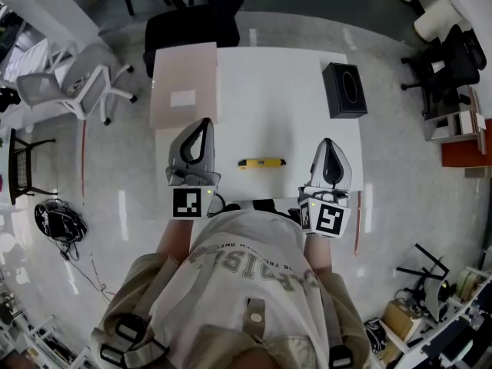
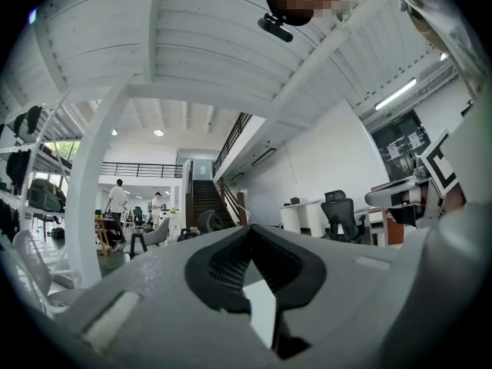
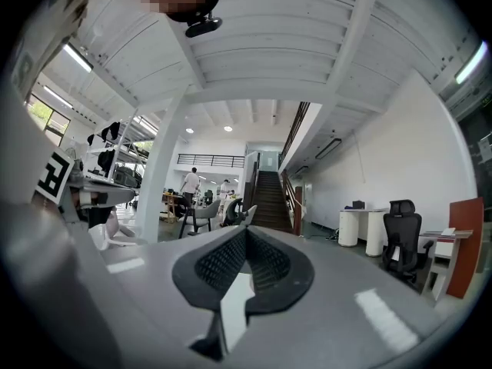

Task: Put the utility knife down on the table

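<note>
A yellow utility knife [image 1: 261, 162] lies flat on the white table [image 1: 280, 106], near the front edge, between my two grippers and touching neither. My left gripper [image 1: 204, 123] is held to the knife's left, jaws shut and empty, pointing away over the table. At the knife's right, my right gripper [image 1: 329, 144] is likewise shut with nothing in it. In the left gripper view the closed jaws [image 2: 247, 233] meet in front of the room beyond; the right gripper view shows the same closed tip [image 3: 247, 233]. The knife is out of sight in both gripper views.
A black box [image 1: 344, 90] stands at the table's far right. A beige flat board [image 1: 183, 84] lies at the far left, overhanging the edge. A black chair [image 1: 194, 18] is behind the table and a white office chair [image 1: 73, 83] stands off to the left.
</note>
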Motion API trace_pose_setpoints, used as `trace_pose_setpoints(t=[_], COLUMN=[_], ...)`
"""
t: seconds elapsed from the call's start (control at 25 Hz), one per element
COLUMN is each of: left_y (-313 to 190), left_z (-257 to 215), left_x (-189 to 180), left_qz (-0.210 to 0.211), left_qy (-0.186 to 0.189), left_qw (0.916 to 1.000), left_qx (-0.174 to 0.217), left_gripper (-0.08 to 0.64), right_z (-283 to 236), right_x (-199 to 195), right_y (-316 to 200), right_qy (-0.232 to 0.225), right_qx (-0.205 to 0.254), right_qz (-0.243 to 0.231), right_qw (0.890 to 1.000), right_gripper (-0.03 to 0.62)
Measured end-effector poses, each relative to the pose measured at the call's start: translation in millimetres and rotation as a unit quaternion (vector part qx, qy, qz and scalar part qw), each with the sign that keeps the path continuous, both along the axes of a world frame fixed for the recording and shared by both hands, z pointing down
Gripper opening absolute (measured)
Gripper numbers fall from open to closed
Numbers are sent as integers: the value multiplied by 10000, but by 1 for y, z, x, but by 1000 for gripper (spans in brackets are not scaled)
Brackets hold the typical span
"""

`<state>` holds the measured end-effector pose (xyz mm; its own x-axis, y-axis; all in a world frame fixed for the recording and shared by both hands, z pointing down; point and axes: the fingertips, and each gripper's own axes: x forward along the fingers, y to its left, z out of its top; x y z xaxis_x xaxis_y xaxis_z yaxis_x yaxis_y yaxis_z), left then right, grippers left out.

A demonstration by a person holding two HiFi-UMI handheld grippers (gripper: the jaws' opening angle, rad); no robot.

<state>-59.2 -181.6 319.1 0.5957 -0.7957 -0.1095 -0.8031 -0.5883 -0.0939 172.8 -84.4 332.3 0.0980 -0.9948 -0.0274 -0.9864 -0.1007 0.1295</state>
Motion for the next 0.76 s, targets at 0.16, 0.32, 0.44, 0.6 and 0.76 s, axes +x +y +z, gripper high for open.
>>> trace_pose_setpoints(t=[0.16,0.32,0.44,0.6,0.76], left_y=[-8,-16,-19,-19,-18], left_z=[-2,1,3,6,5], left_x=[7,14,17,20,21], left_qz=[49,64,86,81,61], left_qy=[-42,-109,-143,-187,-221], left_qw=[10000,9999,9999,9998,9997], left_qx=[50,-21,-26,-39,16], left_gripper=[14,14,14,14,14], right_z=[-1,1,4,5,4], right_x=[2,2,3,6,8], right_y=[-2,-3,-3,-2,-1], right_qy=[56,60,-7,28,63], right_qx=[4,-26,-64,-96,-106], right_qz=[16,-1,20,27,53], right_qw=[10000,10000,10000,9999,9999], right_gripper=[0,0,0,0,-1])
